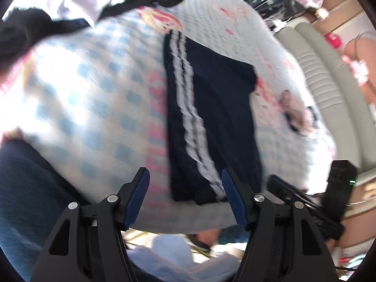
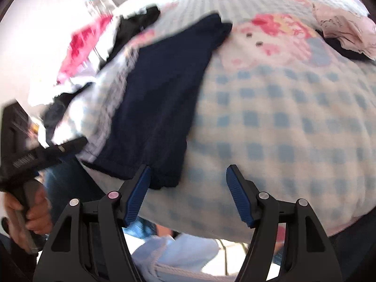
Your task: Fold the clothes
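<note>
Dark navy trousers point(image 1: 211, 108) with white side stripes lie folded lengthwise on a blue-and-white checked blanket point(image 1: 94, 98). My left gripper point(image 1: 185, 176) hovers open just short of their near end, nothing between its blue pads. In the right wrist view the same navy trousers point(image 2: 159, 103) run from upper right to lower left. My right gripper point(image 2: 188, 174) is open, its left pad by the trousers' near hem. The other gripper point(image 2: 35, 155) shows at the left edge, held by a hand point(image 2: 35, 213). Both views are motion-blurred.
A heap of black, white and pink clothes point(image 1: 94, 2) lies at the blanket's far side. A small pinkish garment point(image 2: 345, 30) lies at the far right. A pale sofa point(image 1: 329, 89) stands beyond the blanket. Jeans-clad legs point(image 1: 25, 192) press against the near edge.
</note>
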